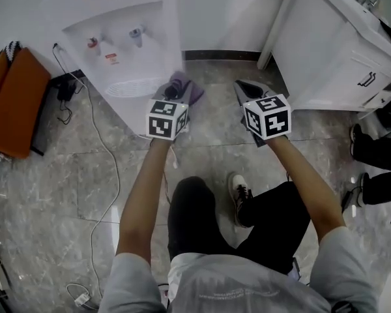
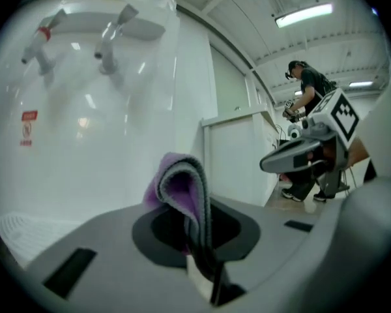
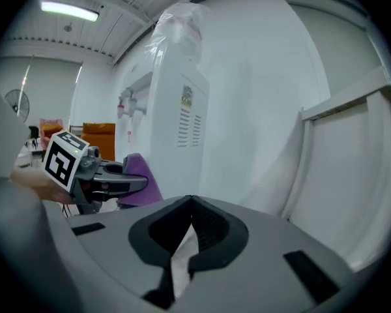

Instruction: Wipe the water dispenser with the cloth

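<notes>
A: Left gripper view: what is the left gripper [image 2: 197, 222] doing?
B: It is pinching the folded purple cloth [image 2: 181, 186], which is sticking out past its jaws toward the water dispenser [image 2: 85, 109] just ahead.
A: And the right gripper [image 3: 191, 204]?
B: It is hovering to the left gripper's right, jaws pressed together, empty.

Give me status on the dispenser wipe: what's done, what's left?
Done: the purple cloth is picked up and clamped in the left tool. In hand: that tool holds it close to the water dispenser, by its front right edge; contact can't be confirmed. Left: the wiping itself, since no wiped patch shows on the panels. The right tool is shut, empty, off to the side.
</notes>
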